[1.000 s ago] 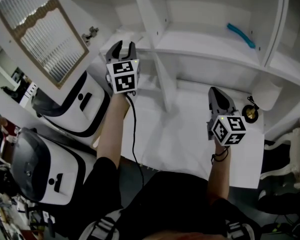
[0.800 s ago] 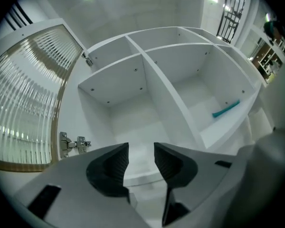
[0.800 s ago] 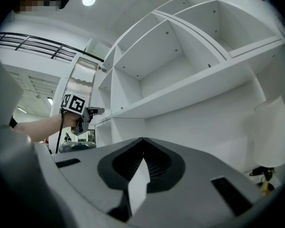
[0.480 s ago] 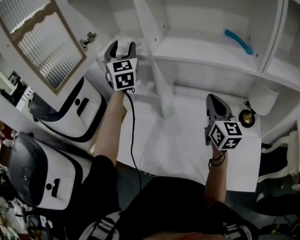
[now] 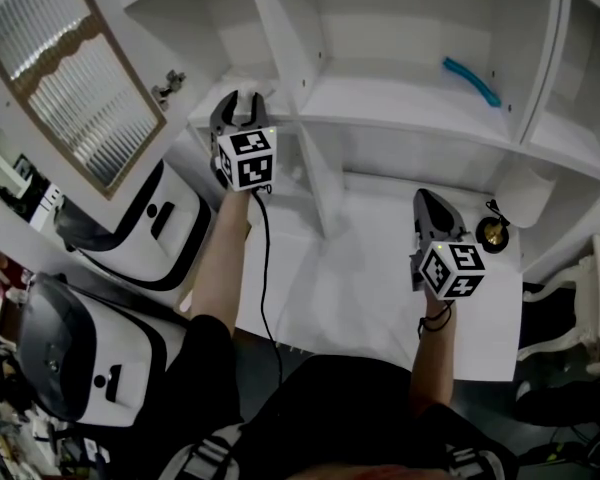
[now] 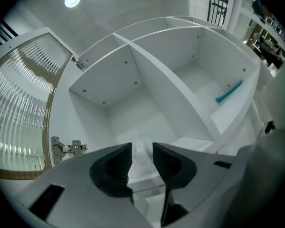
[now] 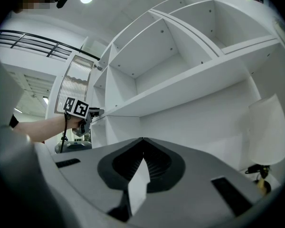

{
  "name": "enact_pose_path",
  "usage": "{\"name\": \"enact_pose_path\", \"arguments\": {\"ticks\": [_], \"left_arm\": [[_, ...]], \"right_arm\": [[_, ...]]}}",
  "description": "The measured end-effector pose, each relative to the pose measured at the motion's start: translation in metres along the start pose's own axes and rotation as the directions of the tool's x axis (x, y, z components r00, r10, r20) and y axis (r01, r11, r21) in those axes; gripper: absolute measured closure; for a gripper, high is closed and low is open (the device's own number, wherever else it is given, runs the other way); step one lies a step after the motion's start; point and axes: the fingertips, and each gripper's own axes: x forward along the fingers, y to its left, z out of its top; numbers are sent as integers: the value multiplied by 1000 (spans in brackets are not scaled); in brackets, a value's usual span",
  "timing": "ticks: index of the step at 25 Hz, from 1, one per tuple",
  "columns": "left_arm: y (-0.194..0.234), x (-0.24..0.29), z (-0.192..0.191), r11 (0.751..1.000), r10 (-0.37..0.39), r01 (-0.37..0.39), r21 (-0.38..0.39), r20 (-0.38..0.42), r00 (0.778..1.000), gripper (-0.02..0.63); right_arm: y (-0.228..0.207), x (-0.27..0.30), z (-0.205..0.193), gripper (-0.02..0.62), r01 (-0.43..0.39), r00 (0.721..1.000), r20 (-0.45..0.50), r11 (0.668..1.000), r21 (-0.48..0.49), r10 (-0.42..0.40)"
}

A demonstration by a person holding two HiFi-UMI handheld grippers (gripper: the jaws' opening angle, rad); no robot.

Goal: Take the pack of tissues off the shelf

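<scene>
My left gripper (image 5: 242, 100) reaches into the left compartment of the white shelf (image 5: 400, 103), just above its board. Its jaws are closing, and a gap still shows between them in the left gripper view (image 6: 142, 148). In that gap lies a pale white pack-like shape (image 6: 141, 161) that is hard to tell apart from the white shelf. The pads do not visibly press on it. My right gripper (image 5: 432, 196) hovers over the white table (image 5: 360, 278), shut with nothing in it; its tips meet in the right gripper view (image 7: 142, 139).
A teal strip (image 5: 475, 76) lies in the right shelf compartment. The ribbed-glass cabinet door (image 5: 70, 68) stands swung open at the left, its hinge (image 6: 66, 148) close to my left gripper. A white cup (image 5: 533, 190) and a small brass piece (image 5: 493, 231) sit on the table's right. Black-and-white machines (image 5: 140, 228) stand at the left.
The left gripper's jaws spread wider half a second ago and now stand narrower, slightly further into the shelf. The right gripper has hardly moved.
</scene>
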Motion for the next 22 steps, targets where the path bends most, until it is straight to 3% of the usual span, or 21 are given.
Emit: {"name": "enact_pose_path", "arguments": {"ticks": [9, 22], "left_arm": [[-4, -5, -4, 1000, -26, 26, -5, 12, 1000, 546], [-5, -41, 15, 996, -75, 78, -38, 67, 995, 566]], "right_arm": [[2, 1, -1, 575, -2, 1000, -3, 1000, 0, 2], [7, 1, -2, 577, -15, 1000, -5, 1000, 3, 15]]}}
